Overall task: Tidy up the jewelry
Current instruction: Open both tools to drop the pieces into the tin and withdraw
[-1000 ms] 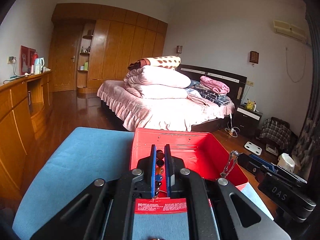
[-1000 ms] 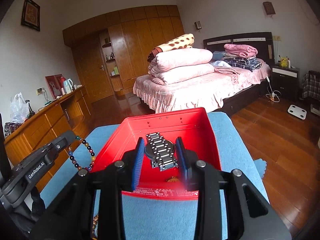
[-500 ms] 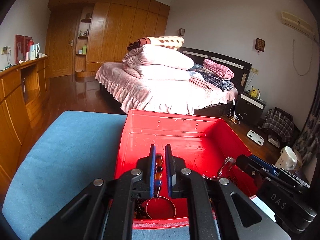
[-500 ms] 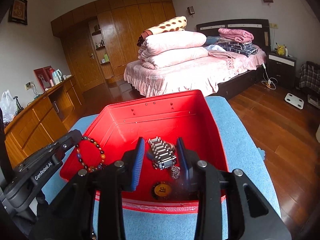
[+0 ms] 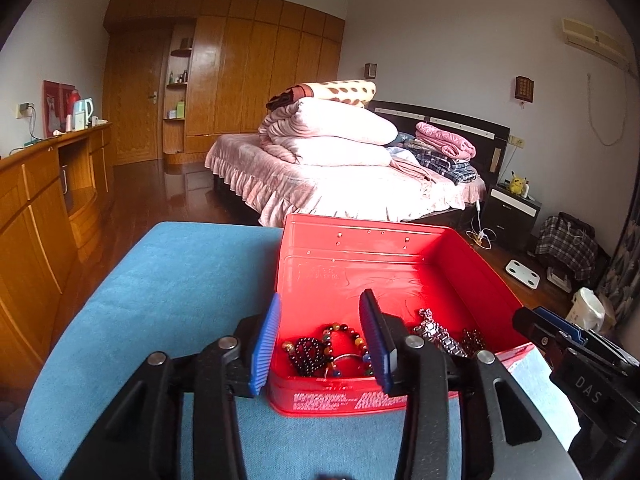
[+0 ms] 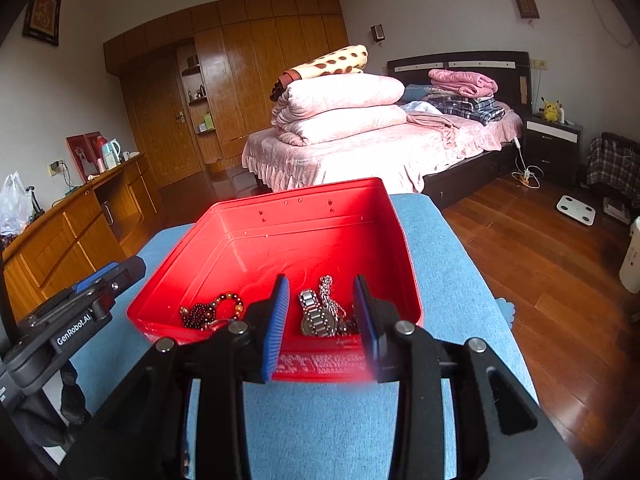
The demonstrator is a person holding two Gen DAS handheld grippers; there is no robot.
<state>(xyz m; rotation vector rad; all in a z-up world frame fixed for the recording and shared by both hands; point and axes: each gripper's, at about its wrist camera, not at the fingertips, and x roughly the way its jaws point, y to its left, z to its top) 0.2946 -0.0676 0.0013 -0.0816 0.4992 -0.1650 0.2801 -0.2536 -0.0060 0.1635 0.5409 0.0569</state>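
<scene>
- Left tool [image 5: 318, 334] stood with blue ribbed pads apart and empty, its jaws having just been opening; the multicoloured bead bracelet [image 5: 347, 336] lay in the red tin [image 5: 360, 256] directly below and between them.
- Right tool [image 6: 320, 316] stood part-open; the steel link watch [image 6: 316, 318] lay on the tin floor between its pads, apparently released.
- Recommended: lift both tools straight up, clear of the rim, avoiding snagged chains.
- Tin glossy, rounded; bench [image 6: 440, 248] covered in blue cloth.
</scene>
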